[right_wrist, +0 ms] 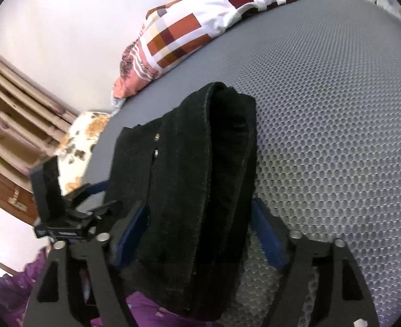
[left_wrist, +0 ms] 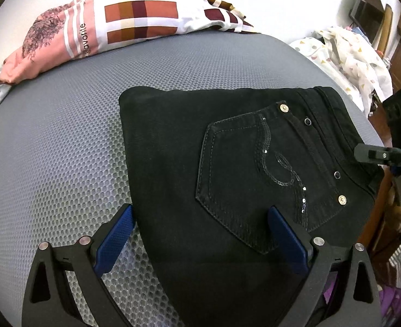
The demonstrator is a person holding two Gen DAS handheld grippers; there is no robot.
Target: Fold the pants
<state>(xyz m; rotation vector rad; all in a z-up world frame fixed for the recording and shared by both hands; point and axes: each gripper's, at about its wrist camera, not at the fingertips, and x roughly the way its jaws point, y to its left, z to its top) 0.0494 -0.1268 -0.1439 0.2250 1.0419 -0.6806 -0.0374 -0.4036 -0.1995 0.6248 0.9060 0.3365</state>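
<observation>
**Now the black bundle sits near the bed's edge, both tongs spread wide**

Well, start with the biggest thing: the bed [left_wrist: 64,125], its grey honeycomb-textured cover filling both views, with a checked pillow [left_wrist: 135,19] up at the far end. On it lie the pants [left_wrist: 200,150], black denim already doubled into a compact stack, back pocket [left_wrist: 255,179] with its sequin swirl facing up. In the right wrist view the stacked layers show edge-on, and the near end of the pants [right_wrist: 200,190] seems to overhang the mattress edge, purple cloth visible below.

Left tongs [left_wrist: 200,237] — wide apart, blue pads straddling the near edge of the stack, gripping nothing. Right tongs [right_wrist: 197,234] — also spread, one pad either side of the thick folded end, not yet pinching it as far as I can judge.

The danger from here? That overhanging end. If the right tongs close on only the top layers, the lower ones could slip and the fold opens. A tug toward the edge could drag the whole bundle off the bed.
</observation>
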